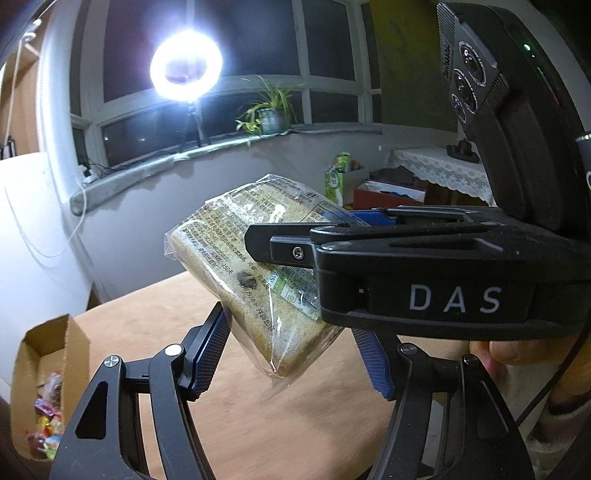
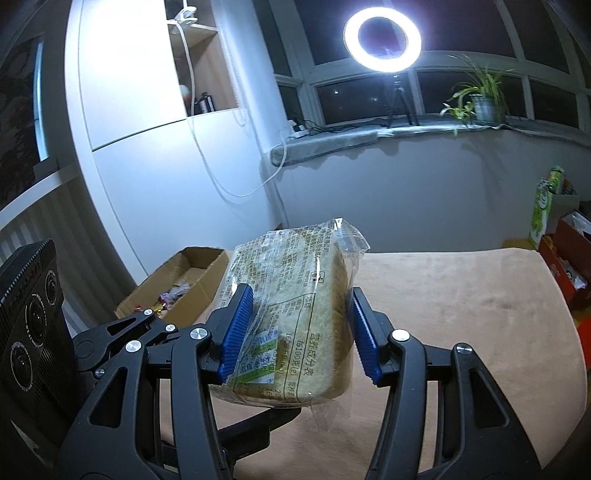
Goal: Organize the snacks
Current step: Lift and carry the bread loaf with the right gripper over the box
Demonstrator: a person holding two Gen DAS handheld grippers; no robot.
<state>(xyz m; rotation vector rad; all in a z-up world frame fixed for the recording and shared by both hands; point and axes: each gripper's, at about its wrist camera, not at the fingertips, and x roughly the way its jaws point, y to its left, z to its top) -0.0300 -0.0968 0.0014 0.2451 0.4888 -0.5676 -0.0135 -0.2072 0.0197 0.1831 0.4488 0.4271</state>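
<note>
Both grippers pinch bread pkg [image 2: 291, 317] mid-air above tan table [image 2: 461, 314]: right gripper [image 2: 299, 332] at its sides, left gripper [image 1: 295, 354] on low corner. Cardboard box [image 2: 184, 280] w/ candies at 10 o'clock; ring light [image 2: 382, 35], plant [image 2: 476, 99] on windowsill at 12–1.

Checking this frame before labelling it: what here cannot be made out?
- Cardboard box contents: left wrist view, cut by the edge; right wrist view, too small.
- Left hand-held gripper pad contact with the bread packet: right hand-held gripper covers it.
- Packet print: too small.
</note>
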